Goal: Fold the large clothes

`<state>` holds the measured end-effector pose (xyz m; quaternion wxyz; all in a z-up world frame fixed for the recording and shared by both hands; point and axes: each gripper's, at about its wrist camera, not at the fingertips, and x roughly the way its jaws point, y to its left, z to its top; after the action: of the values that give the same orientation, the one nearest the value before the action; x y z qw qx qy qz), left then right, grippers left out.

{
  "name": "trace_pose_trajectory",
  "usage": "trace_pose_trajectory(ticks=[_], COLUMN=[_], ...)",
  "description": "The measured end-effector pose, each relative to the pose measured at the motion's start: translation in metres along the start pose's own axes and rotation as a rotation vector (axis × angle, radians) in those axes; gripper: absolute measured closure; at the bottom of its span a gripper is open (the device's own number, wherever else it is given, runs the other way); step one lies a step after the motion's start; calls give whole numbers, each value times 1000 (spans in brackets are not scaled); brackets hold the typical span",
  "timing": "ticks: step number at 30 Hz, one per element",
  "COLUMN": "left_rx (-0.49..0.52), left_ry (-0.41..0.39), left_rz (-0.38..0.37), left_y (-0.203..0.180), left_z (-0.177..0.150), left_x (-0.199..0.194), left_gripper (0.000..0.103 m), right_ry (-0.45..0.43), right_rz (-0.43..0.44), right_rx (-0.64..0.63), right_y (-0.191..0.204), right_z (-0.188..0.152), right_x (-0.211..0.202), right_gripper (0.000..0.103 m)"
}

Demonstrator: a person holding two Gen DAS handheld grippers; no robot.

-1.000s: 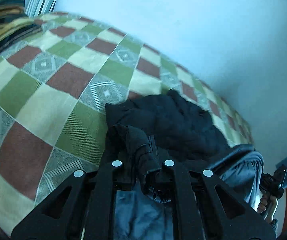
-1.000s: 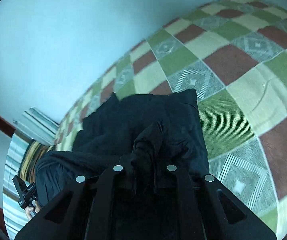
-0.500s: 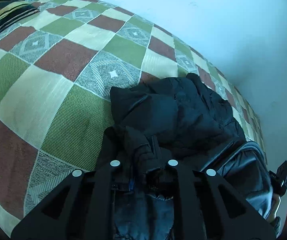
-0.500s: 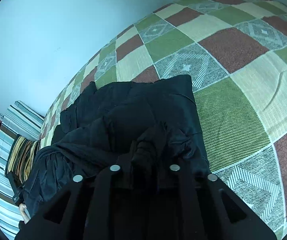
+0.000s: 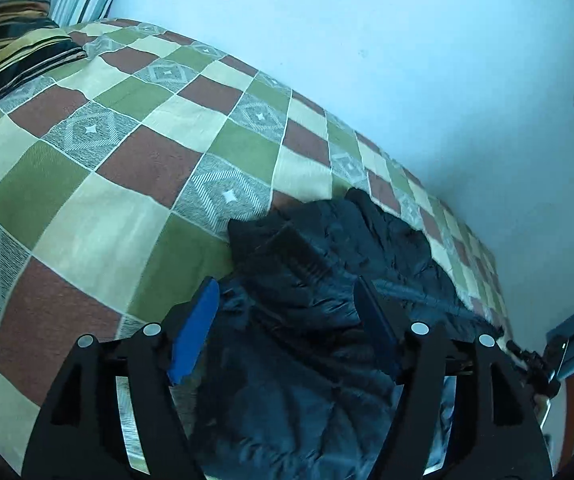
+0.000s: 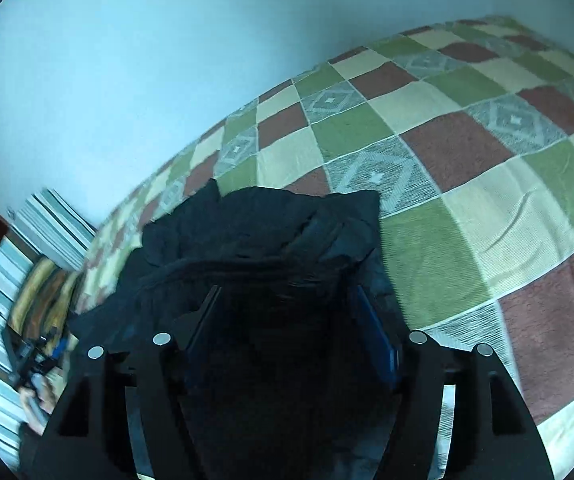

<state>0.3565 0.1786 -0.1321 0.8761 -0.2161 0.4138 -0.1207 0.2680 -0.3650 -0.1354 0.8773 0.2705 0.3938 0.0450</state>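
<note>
While the checked bedspread (image 5: 135, 168) of green, rust and cream squares stretches away ahead of and to the left of the left claw (image 5: 287, 300), and ahead of and to the right of the right claw (image 6: 287, 304), the pale wall (image 5: 367, 60) rises beyond both

Next in size is the dark padded jacket (image 5: 327, 280), bunched on the bedspread directly under and in front of the two claws; from the left wrist view its crumpled bulk runs forward and to the right of the fingers, and from the right wrist view it spreads forward and to the left

Striped bedding (image 6: 27, 248) lies far off to the left of the right claw, and shows at the far upper left of the left one

Each claw's jaws are opening, standing well spread; jacket fabric lies between the blue pads (image 5: 193, 334) of the left claw, yet they press on nothing, and the fabric sits loose in the gap

Likewise the right claw's pads (image 6: 375, 336) stand apart with the dark cloth lying free between them; whether a pad brushes the fabric cannot be told

A person's hand (image 6: 37, 396) on the left claw's grip shows at the lower left of the right wrist view
</note>
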Motion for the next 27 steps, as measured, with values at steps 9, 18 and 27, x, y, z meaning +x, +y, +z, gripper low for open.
trace_pose_trajectory(ticks=[9,18,27], left_rx=[139,229,375], left_ry=[74,199,245], left_rz=[-24,-73,27], left_y=[5,5,-9], left_z=[-1,15,10], left_x=[17,59,74], left_gripper=[31,29,88], right_ry=[38,127,106], right_rz=[-60,-54,-103], right_rx=[-208,-306,-343], right_y=[1,-1,2], right_z=[15,21,12], right_x=[21,51,54], right_gripper=[33,35,79])
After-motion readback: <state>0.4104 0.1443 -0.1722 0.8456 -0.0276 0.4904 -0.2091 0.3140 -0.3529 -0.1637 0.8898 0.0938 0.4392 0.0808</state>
